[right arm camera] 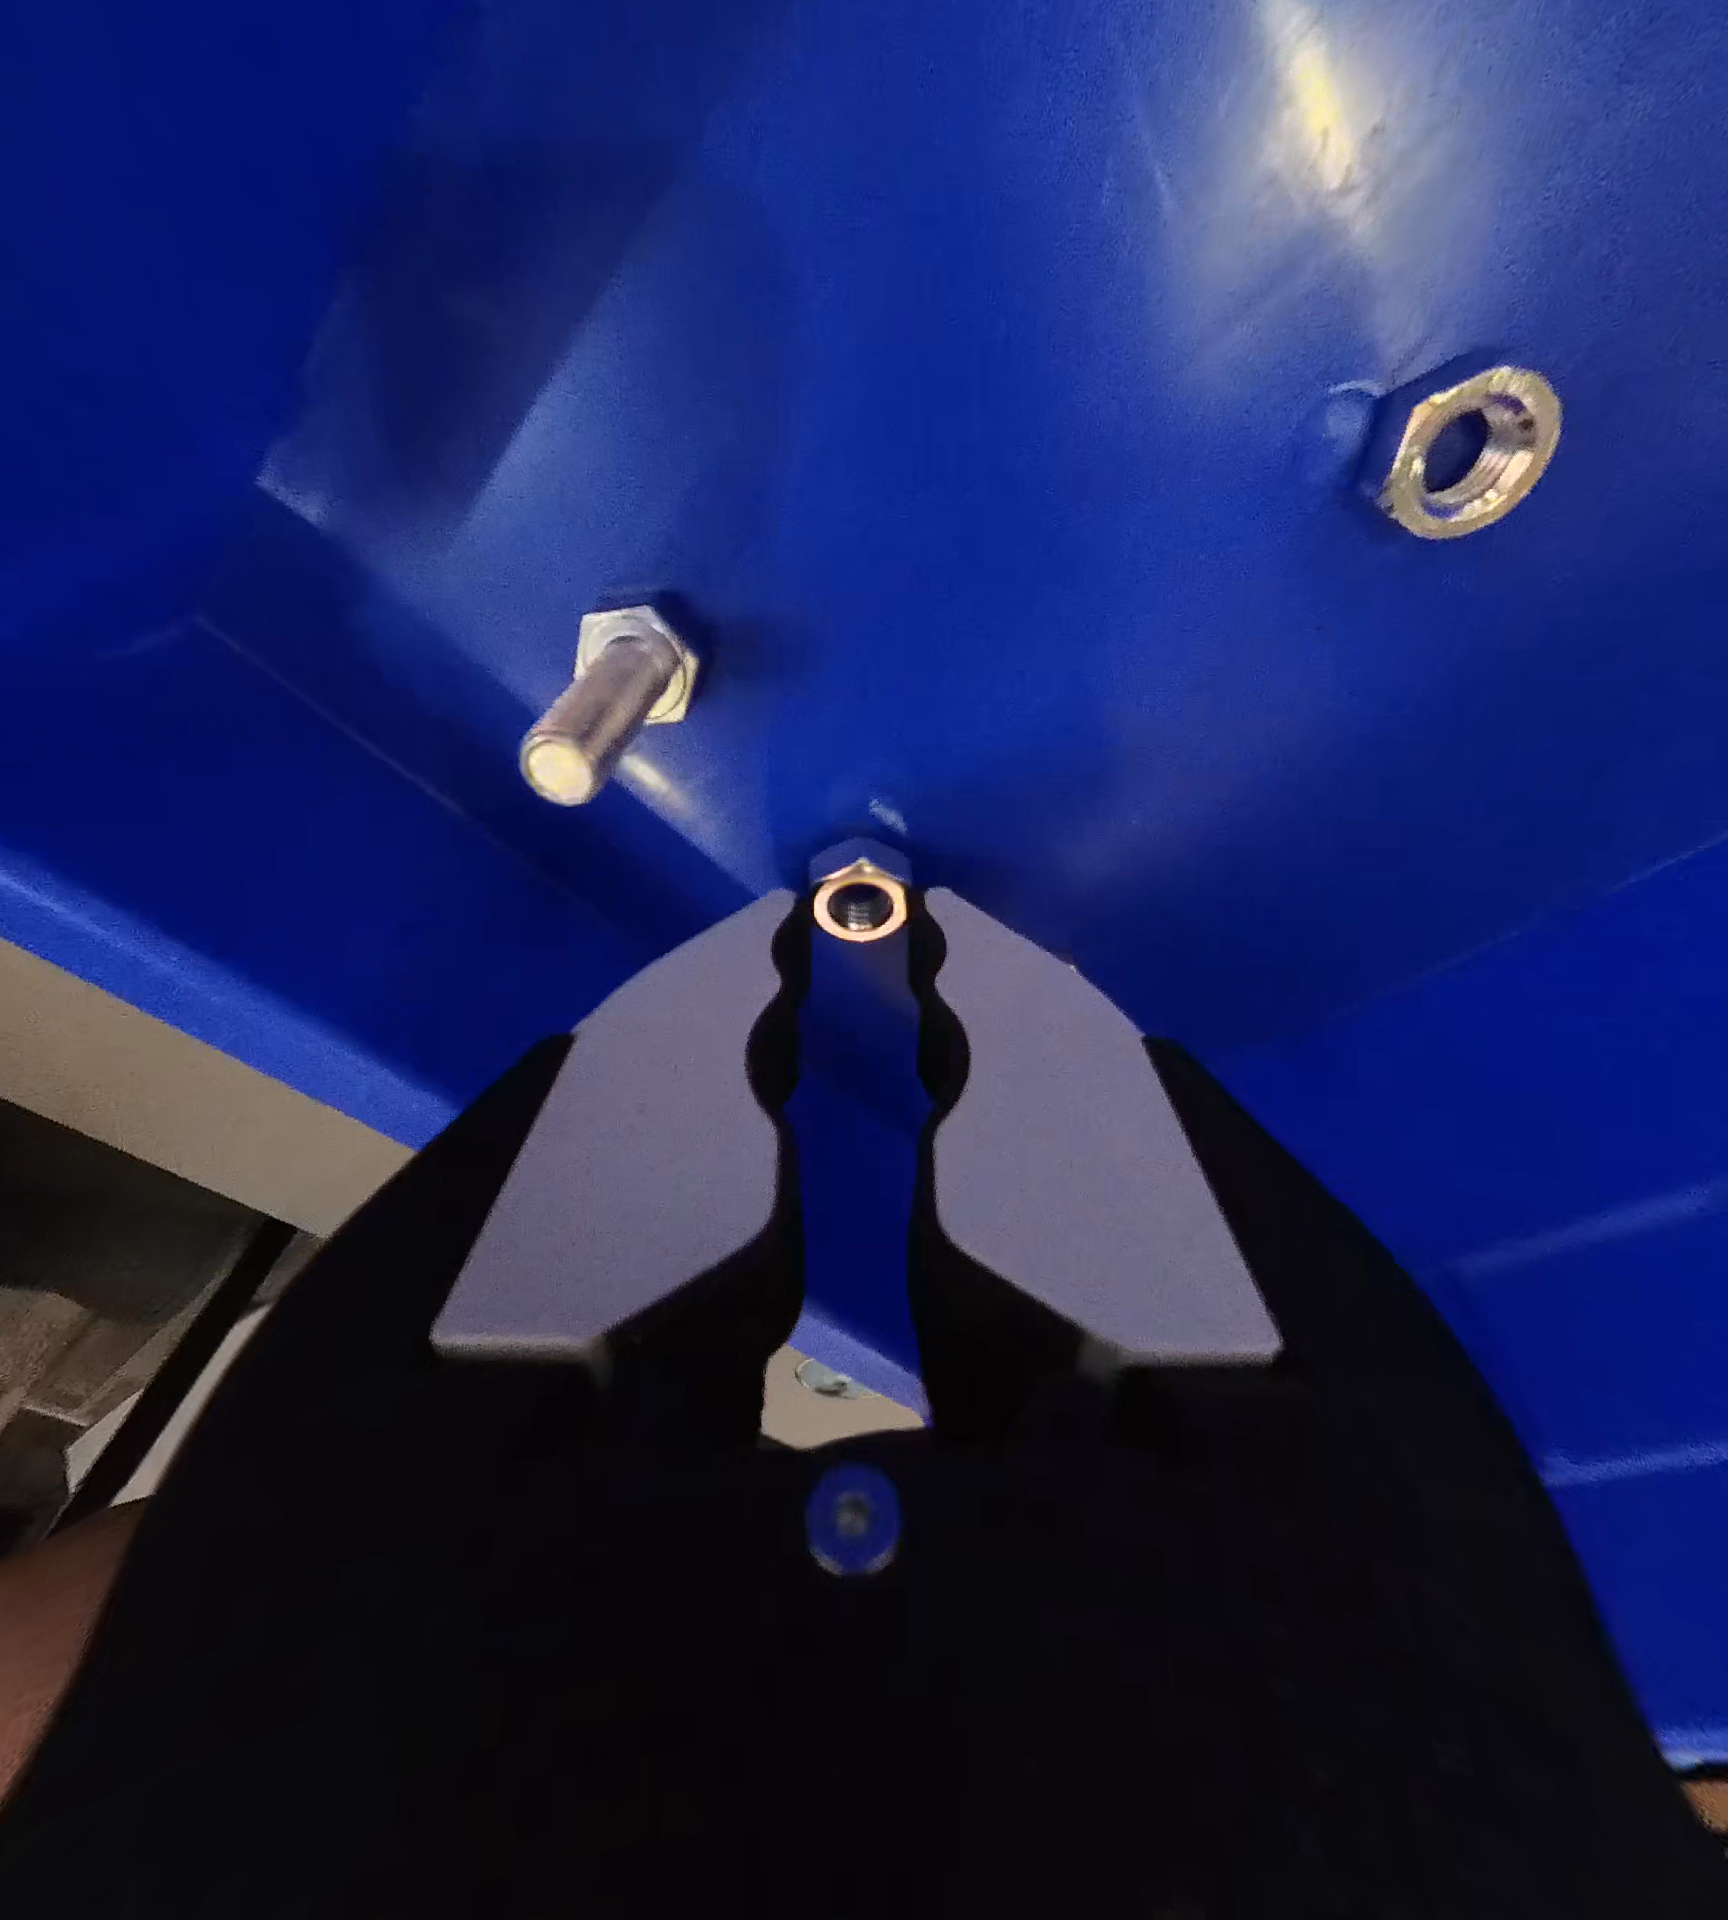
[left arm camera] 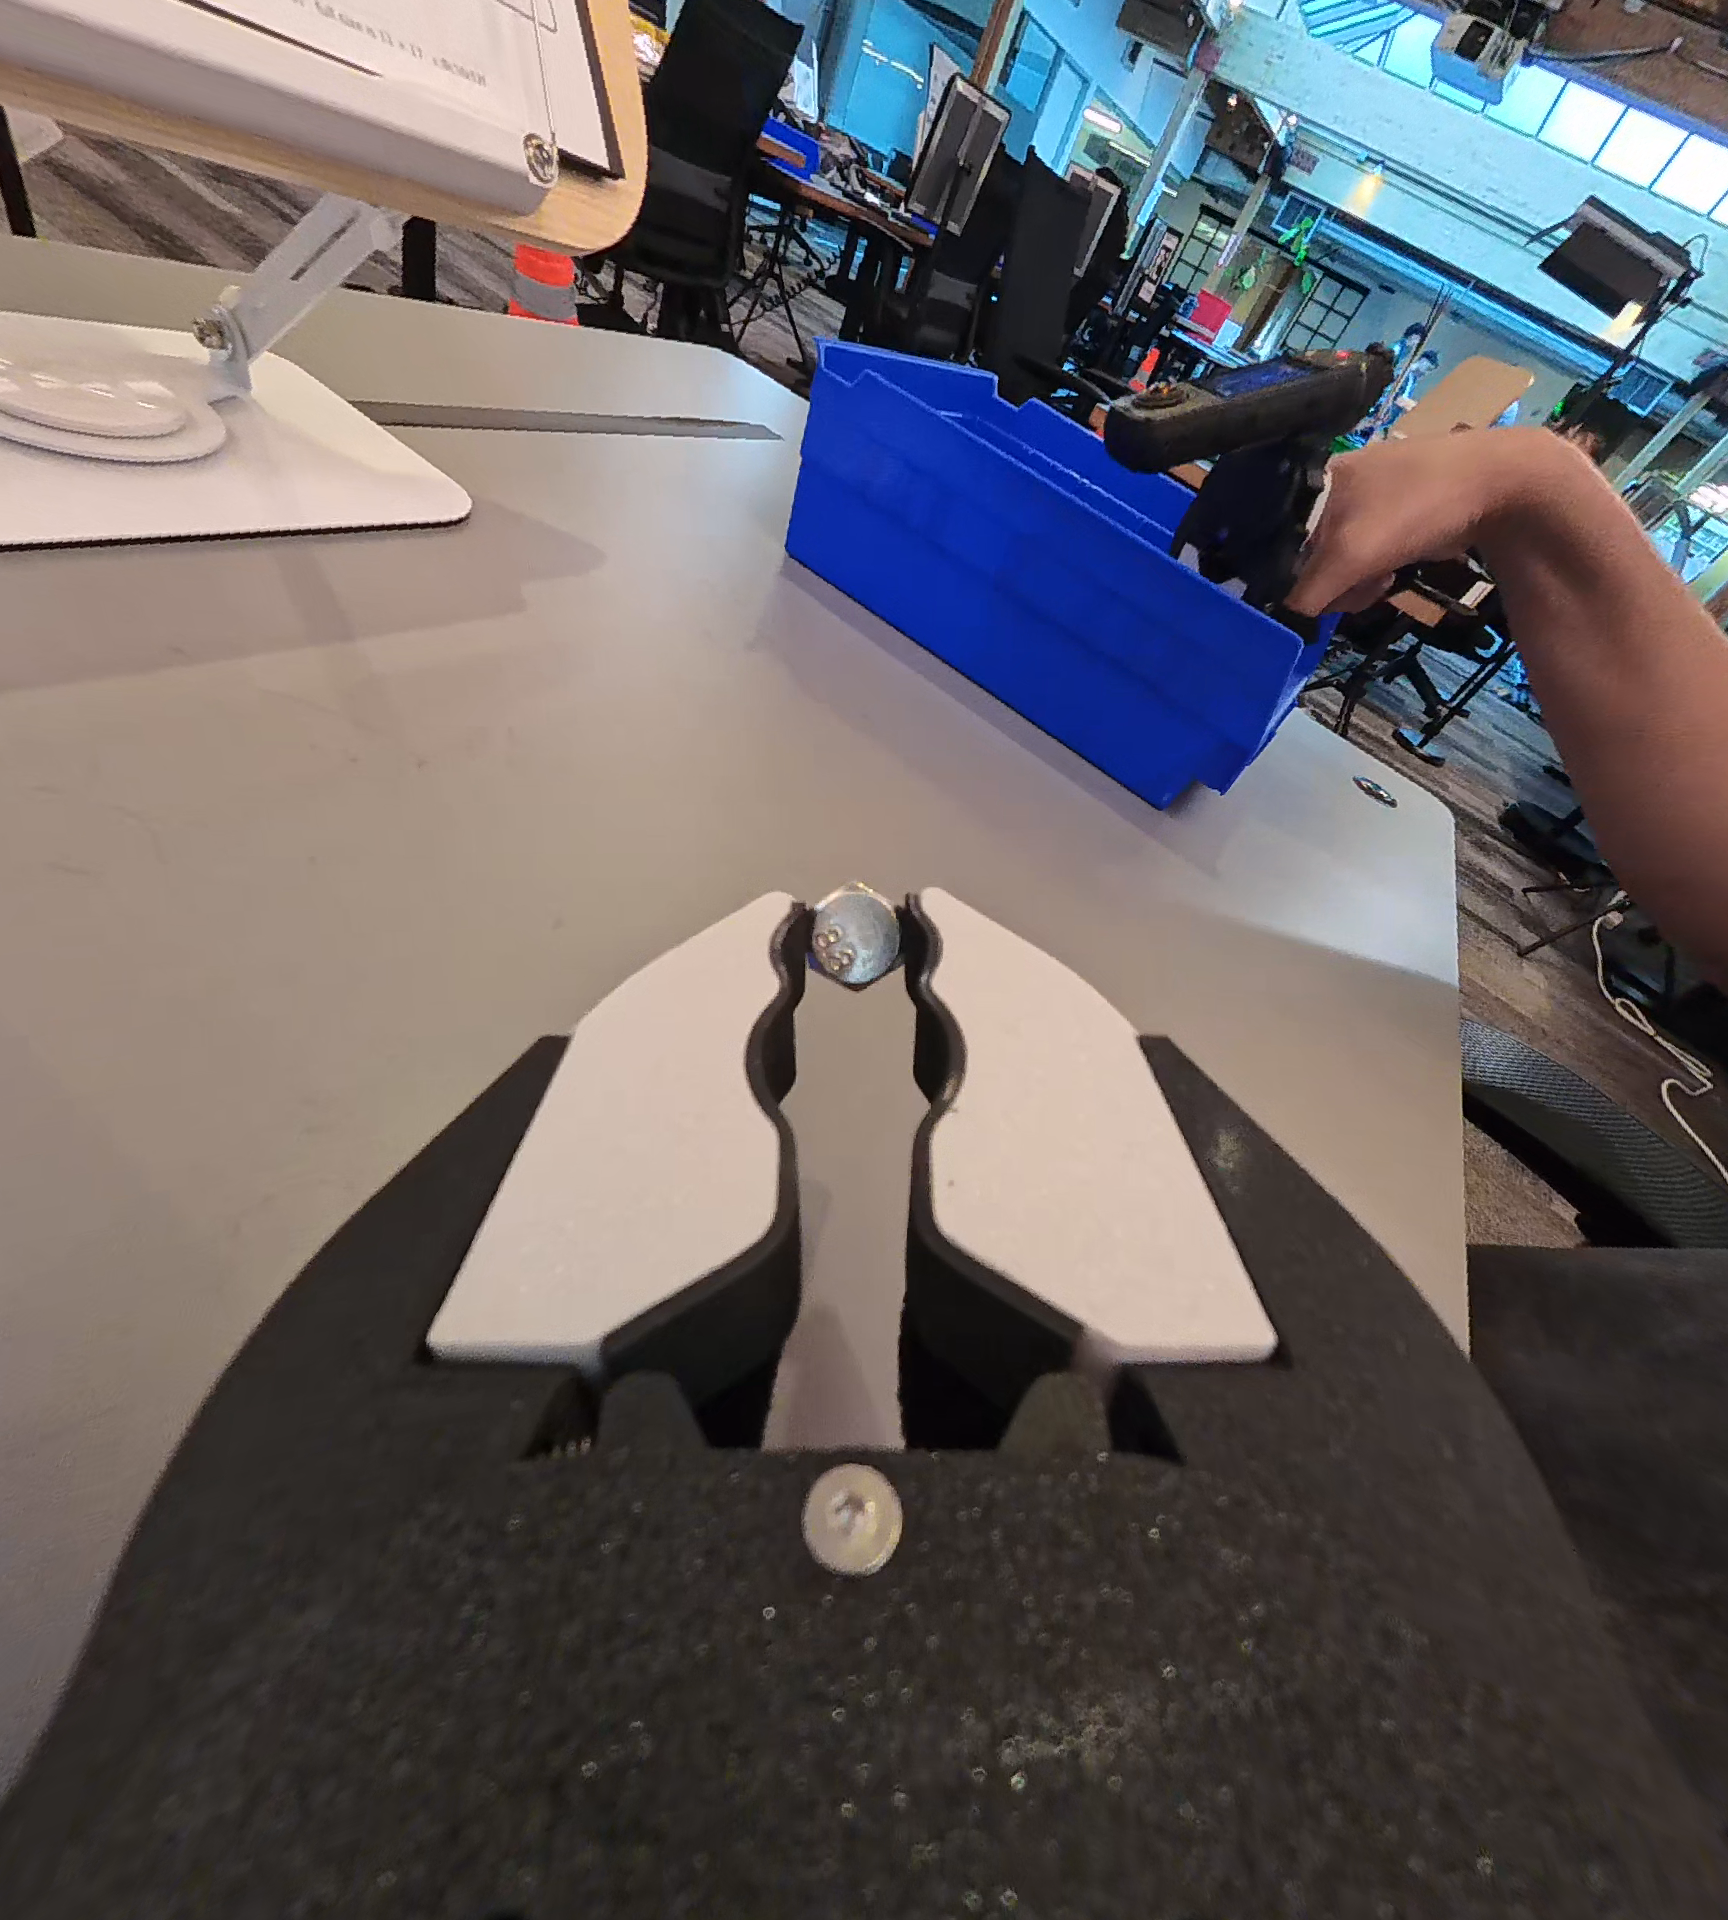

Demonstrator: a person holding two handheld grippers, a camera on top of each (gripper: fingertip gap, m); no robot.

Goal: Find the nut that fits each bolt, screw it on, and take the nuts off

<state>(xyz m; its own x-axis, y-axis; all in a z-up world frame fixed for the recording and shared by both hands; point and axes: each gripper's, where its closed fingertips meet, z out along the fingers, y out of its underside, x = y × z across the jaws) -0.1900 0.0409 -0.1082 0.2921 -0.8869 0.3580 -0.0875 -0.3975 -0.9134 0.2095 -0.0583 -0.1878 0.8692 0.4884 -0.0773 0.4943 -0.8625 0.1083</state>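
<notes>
My left gripper (left arm camera: 852, 940) is shut on a silver hex-head bolt (left arm camera: 855, 940), head toward the camera, held just above the grey table (left arm camera: 320, 831). My right gripper (right arm camera: 860, 906) is down inside the blue bin (right arm camera: 1047, 520) and shut on a small hex nut (right arm camera: 860, 902), its threaded hole facing the camera. In the left wrist view the right gripper's black body (left arm camera: 1244, 447) reaches into the bin (left arm camera: 995, 561), its fingertips hidden. On the bin floor a bolt with a nut on it (right arm camera: 611, 707) stands to the left, and a large nut (right arm camera: 1462, 452) lies at the upper right.
A white stand with a tilted board (left arm camera: 164, 436) sits at the table's far left. A person's forearm (left arm camera: 1618, 665) reaches in from the right. The table's right edge (left arm camera: 1452, 1039) drops to a floor with cables and chairs. A small screw head (left arm camera: 1374, 792) sits in the tabletop near the bin. The tips of one gripper are about 40 centimeters away from the tips of the other.
</notes>
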